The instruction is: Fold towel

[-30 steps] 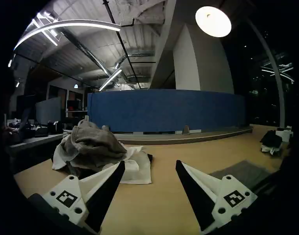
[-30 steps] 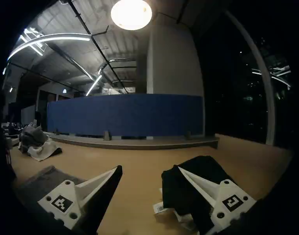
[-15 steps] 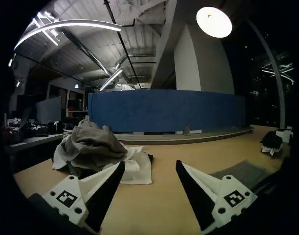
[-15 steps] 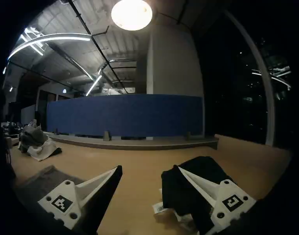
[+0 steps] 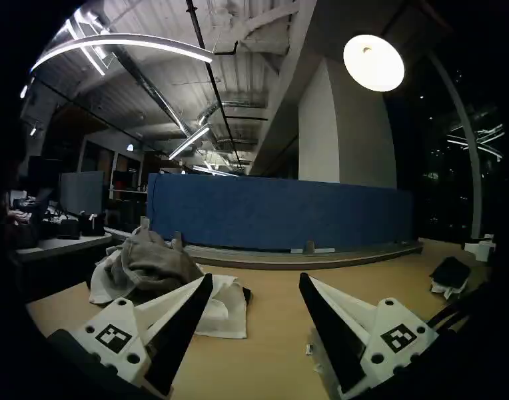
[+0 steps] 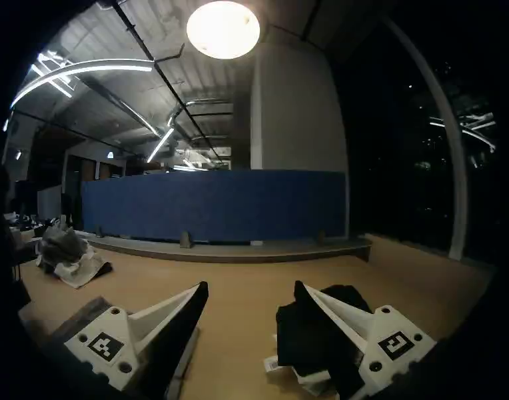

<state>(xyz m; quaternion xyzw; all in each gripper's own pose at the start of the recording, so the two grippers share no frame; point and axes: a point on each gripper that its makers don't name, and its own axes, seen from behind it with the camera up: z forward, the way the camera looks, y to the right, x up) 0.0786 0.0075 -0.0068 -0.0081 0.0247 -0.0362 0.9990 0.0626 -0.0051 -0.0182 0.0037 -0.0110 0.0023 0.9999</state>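
Shifted since a second ago: both views have tipped upward, so the blue partition (image 5: 281, 213) and all the cloth sit lower in frame. The heap also reads a little smaller.

Item 1, left gripper (image 5: 254, 277): fingers spread wide, nothing between them.

Item 2, right gripper (image 6: 251, 285): fingers likewise spread, holding nothing.

Item 3, flat grey towel (image 6: 78, 315): lies on the pale wooden worktop (image 5: 274, 320), just outside my right gripper's left finger. Its full outline is hidden. I judge it soft, light and limp, so it will sag and drag rather than keep its shape. It is best taken at two corners of one edge, one per gripper, pinched low against the worktop.

Item 4, crumpled heap of grey-brown and white towels (image 5: 154, 267): ahead of my left gripper's left finger, apart from the tip. It looks bulkier and tangled; pulling one layer would likely bring others.

Item 5, black folded cloth (image 6: 296, 333): behind my right gripper's right finger, near the tip. I cannot tell whether it touches.

Room: bare worktop runs straight ahead between both pairs of fingers, up to the partition's ledge. The worktop edge falls away left of the heap, so folds should stay inside it.
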